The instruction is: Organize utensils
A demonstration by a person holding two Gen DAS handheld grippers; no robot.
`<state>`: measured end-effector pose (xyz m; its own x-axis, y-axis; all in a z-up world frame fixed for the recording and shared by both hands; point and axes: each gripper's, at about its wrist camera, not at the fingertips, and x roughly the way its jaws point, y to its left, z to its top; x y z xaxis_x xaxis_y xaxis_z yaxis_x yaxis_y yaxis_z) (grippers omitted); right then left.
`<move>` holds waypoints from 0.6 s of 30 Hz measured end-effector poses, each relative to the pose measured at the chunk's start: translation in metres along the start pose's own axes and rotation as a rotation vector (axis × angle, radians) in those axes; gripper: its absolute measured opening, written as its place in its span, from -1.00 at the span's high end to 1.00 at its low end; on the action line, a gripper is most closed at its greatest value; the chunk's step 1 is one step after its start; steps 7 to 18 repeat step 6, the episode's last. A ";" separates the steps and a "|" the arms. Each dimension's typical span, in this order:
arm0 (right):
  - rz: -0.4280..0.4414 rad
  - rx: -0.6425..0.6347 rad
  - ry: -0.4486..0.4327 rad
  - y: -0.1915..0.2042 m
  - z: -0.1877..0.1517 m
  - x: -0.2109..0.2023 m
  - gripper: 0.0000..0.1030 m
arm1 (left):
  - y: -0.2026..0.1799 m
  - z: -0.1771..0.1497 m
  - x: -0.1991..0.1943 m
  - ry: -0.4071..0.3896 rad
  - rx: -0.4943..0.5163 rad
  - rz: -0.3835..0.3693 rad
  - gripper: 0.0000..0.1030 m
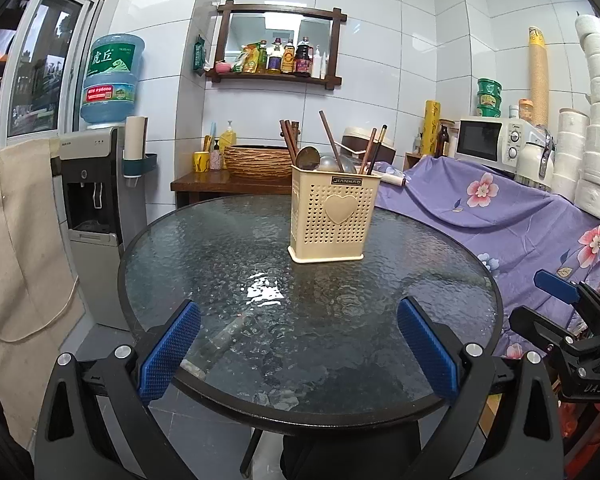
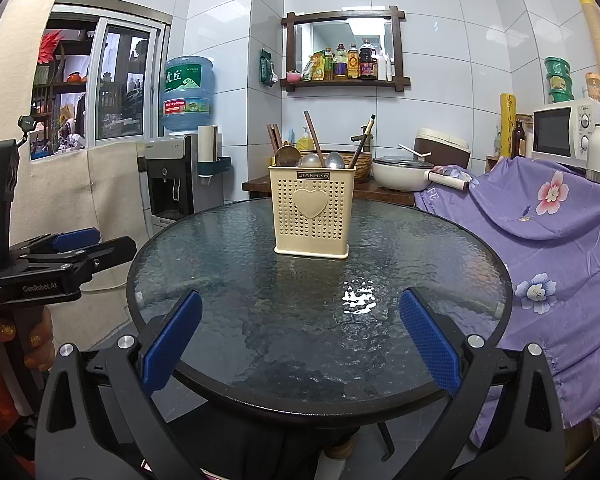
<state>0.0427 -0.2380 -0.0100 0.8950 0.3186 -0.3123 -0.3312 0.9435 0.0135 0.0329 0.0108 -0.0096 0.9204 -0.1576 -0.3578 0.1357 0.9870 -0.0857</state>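
Observation:
A cream perforated utensil holder [image 1: 332,216] with a heart on its front stands upright on the round glass table [image 1: 220,248]. It holds several chopsticks [image 1: 330,140] and metal spoons [image 1: 308,158]. The holder also shows in the right wrist view [image 2: 314,210], with chopsticks [image 2: 314,134] and spoons [image 2: 334,160] sticking out. My left gripper [image 1: 298,344] is open and empty over the table's near edge. My right gripper [image 2: 300,336] is open and empty, also at the near edge. Each gripper shows in the other's view, the right one [image 1: 568,292] and the left one [image 2: 76,240].
A water dispenser [image 1: 96,208] stands at the left. A side table with a woven basket [image 1: 258,160] and a white pot [image 2: 400,172] is behind. A purple flowered cloth [image 2: 540,220] covers furniture at the right, with a microwave [image 1: 488,140] behind it.

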 end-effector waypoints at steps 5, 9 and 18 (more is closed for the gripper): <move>0.001 0.000 0.001 0.000 -0.001 0.000 -0.89 | 0.003 0.001 -0.001 -0.011 -0.010 -0.017 -0.88; 0.001 0.000 0.001 0.000 -0.001 0.000 -0.89 | 0.004 0.001 -0.001 -0.010 -0.011 -0.019 -0.88; 0.001 0.000 0.001 0.000 -0.001 0.000 -0.89 | 0.004 0.001 -0.001 -0.010 -0.011 -0.019 -0.88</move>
